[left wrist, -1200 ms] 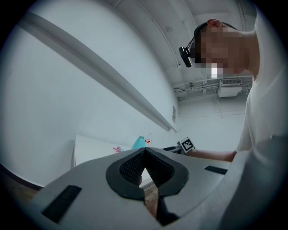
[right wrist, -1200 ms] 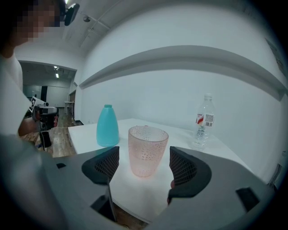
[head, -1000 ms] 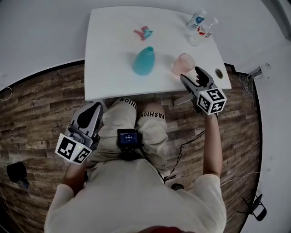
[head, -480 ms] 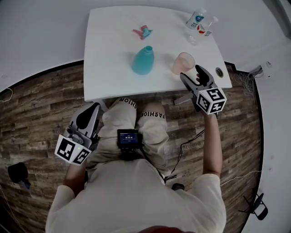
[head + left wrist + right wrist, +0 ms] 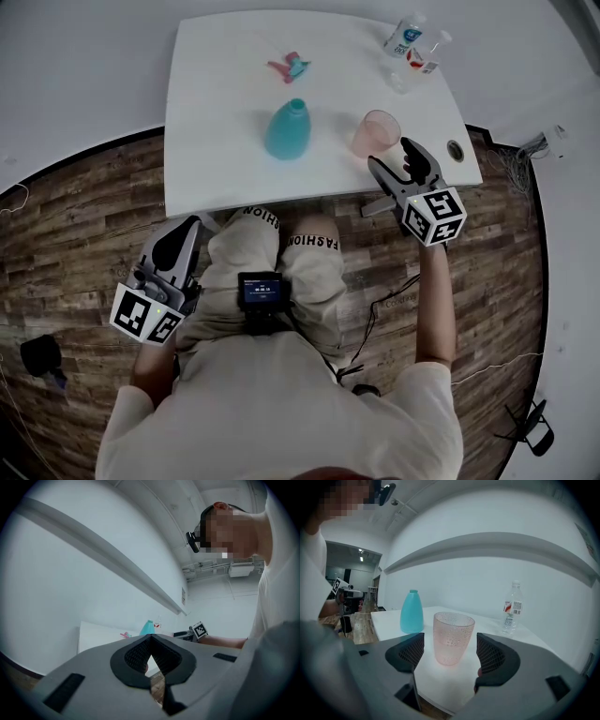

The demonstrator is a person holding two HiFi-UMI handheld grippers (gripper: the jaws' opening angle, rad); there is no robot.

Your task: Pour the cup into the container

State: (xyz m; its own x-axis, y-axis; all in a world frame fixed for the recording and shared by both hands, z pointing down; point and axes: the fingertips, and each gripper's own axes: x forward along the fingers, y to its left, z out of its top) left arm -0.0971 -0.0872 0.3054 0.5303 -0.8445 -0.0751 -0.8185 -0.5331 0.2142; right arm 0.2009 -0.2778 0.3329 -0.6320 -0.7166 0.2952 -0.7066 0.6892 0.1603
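Looking at the pink cup point(image 5: 453, 637), we are guessing it is light, made of thin, hard plastic with a bumpy skin. The bumps are likely helping the grip, but a hard squeeze could be bending or cracking it. We cannot tell what is inside, so we are thinking it should be kept upright. The best place to take hold is the middle of its side, under the rim, with one jaw on each side.

The cup is standing upright on the white counter point(image 5: 225, 94), near the front edge, with the teal bottle point(image 5: 287, 129) standing off to one side. The right hand-held gripper point(image 5: 390, 155) is pointing at the cup and tipping a little downward. Its jaws are standing apart, with the cup just ahead of the gap and nothing touching it.

The left hand-held gripper point(image 5: 186, 230) is waiting low beside the person's knee, away from the counter. It is pointing level, with its jaws together and nothing in them.
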